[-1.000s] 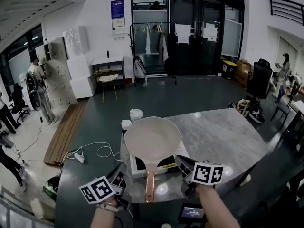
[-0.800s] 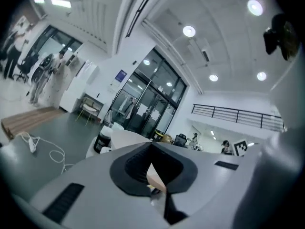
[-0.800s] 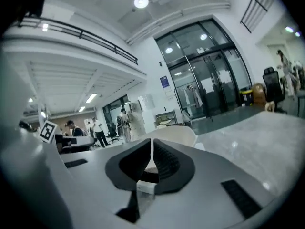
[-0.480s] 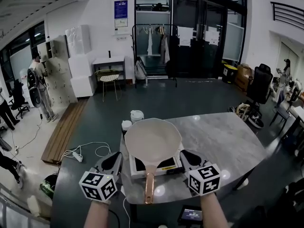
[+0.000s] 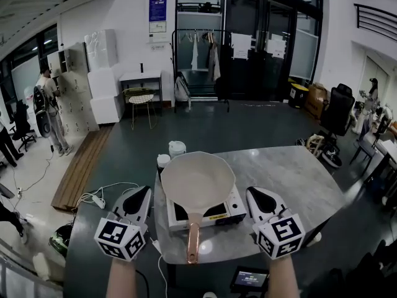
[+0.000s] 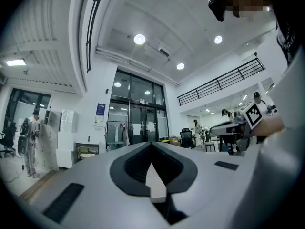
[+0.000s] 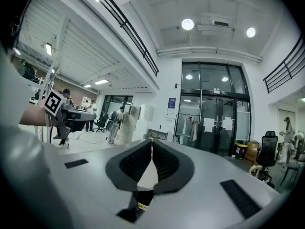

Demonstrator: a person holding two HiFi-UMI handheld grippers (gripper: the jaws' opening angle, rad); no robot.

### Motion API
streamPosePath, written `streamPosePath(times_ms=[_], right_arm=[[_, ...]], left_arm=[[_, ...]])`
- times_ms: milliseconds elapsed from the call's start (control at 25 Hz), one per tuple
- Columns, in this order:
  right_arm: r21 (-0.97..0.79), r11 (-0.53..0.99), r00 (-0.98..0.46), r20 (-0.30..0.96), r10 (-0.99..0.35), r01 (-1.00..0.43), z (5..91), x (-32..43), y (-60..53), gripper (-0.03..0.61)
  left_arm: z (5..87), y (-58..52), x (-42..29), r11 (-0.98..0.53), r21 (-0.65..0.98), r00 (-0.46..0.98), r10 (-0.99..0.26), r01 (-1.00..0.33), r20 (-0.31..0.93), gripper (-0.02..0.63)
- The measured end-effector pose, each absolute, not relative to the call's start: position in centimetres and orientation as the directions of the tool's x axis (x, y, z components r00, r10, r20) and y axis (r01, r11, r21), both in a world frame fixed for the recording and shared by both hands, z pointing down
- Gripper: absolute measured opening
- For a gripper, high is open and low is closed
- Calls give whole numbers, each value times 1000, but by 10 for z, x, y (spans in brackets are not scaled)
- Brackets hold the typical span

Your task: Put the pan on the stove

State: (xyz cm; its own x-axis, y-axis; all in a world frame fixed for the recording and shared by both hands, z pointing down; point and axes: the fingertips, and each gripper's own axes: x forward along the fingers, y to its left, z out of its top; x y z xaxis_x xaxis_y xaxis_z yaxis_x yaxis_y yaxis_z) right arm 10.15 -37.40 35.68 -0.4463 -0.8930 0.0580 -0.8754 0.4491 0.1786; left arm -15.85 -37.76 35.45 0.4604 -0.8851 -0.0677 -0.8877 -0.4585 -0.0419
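At the near edge of the grey table, drawing the left gripper and the right gripper away from the stove's front corners, where both were sitting low and tilted a second ago. Rolling each one level while rising, and now flanking the stove on either side, clear of it. Leaving the pan seated on top of the stove throughout, with its copper-coloured handle pointing back toward the person and overhanging the table's front. Judging from that, treating the placement as done and simply backing off. Keeping both pairs of jaws pressed together, tips meeting, with nothing between them in either gripper view. Touching neither the pan nor the stove. Facing out over the open hall toward the glass doors instead, not down at the cookware.
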Motion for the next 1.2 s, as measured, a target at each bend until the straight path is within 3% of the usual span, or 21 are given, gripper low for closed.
streamPosePath(times_ms=[1200], right_arm=[[190, 452, -450, 52, -891, -872, 366, 89, -367, 31]], left_arm=[[349, -374, -149, -473, -26, 474, -877, -881, -74, 11]])
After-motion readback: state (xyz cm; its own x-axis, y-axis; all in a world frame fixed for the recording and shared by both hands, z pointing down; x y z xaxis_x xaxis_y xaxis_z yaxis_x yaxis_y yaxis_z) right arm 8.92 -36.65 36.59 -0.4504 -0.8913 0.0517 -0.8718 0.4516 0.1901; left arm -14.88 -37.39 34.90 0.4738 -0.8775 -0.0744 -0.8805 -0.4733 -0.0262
